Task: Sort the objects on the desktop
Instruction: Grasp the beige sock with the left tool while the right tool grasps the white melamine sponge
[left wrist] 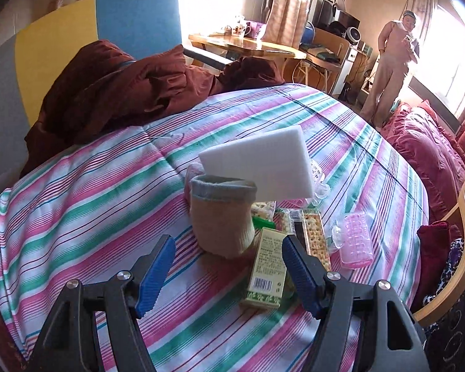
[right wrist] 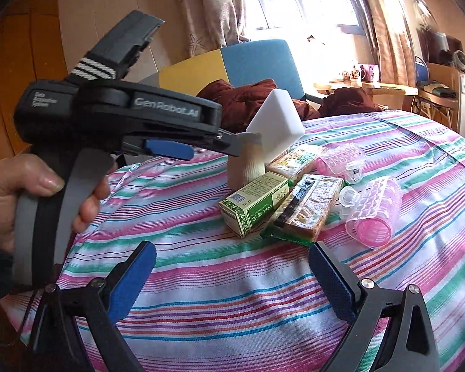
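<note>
My left claw (left wrist: 228,266) gapes wide and holds nothing, hanging over the striped cloth (left wrist: 93,204) just short of the sock (left wrist: 221,217) and green box (left wrist: 268,266). My right claw (right wrist: 232,279) is also spread wide and empty, near the box (right wrist: 254,201). A white sponge (left wrist: 260,164) leans on the sock; crackers (right wrist: 310,207) and pink rollers (right wrist: 372,210) lie beside them.
</note>
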A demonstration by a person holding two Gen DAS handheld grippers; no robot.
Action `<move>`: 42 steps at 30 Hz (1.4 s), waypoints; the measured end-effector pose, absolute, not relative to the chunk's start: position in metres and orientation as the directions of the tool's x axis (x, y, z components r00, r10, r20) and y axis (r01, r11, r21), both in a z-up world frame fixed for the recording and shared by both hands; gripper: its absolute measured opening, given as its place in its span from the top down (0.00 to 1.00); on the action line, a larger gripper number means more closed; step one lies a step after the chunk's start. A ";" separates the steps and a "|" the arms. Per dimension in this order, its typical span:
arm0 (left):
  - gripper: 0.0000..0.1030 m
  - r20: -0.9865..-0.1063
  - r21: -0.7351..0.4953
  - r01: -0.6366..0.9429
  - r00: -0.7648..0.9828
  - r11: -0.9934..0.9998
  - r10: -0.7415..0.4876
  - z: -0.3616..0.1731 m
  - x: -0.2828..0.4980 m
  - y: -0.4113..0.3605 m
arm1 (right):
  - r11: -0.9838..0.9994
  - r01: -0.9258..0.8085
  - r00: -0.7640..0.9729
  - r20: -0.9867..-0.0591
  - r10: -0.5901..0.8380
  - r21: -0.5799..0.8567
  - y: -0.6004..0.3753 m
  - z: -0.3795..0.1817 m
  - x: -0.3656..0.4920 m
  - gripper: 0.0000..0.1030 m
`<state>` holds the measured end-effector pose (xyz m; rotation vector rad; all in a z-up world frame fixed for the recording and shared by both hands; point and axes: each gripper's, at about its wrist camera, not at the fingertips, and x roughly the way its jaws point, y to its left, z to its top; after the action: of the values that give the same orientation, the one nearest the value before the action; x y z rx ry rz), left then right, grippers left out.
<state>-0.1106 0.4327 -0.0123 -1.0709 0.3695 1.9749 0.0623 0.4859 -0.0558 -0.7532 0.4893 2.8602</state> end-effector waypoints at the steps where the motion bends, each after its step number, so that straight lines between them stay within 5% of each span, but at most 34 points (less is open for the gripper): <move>1: 0.29 -0.798 -0.129 -0.784 -0.281 -0.607 0.533 -0.015 -0.113 0.435 | -0.931 -0.217 -0.866 -0.499 0.044 0.294 0.489 -0.058 0.062 0.03; 7: 0.30 -0.811 -0.146 -0.774 -0.263 -0.617 0.523 -0.033 -0.127 0.451 | -0.911 -0.198 -0.875 -0.485 -0.002 0.361 0.500 -0.064 0.061 0.03; 14: 0.47 -0.809 -0.181 -0.761 -0.244 -0.623 0.534 -0.048 -0.138 0.458 | -0.905 -0.170 -0.866 -0.498 -0.051 0.389 0.503 -0.069 0.056 0.03; 33: 0.48 -0.751 -0.337 -0.679 -0.223 -0.652 0.621 -0.040 -0.063 0.295 | -0.887 -0.142 -0.840 -0.527 -0.127 0.440 0.509 -0.074 0.051 0.06; 38: 0.48 -0.748 -0.328 -0.718 -0.199 -0.614 0.633 -0.039 -0.036 0.268 | -0.923 -0.146 -0.826 -0.557 -0.084 0.356 0.502 -0.062 0.050 0.06; 42: 0.48 -0.734 -0.331 -0.734 -0.194 -0.593 0.650 -0.043 -0.026 0.249 | -0.982 -0.108 -0.826 -0.563 0.000 0.158 0.496 -0.038 0.041 0.06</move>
<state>-0.0261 0.2492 -0.0432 -1.1106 0.1157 1.9079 0.0408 0.4965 -0.0385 -0.9050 0.2828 2.9357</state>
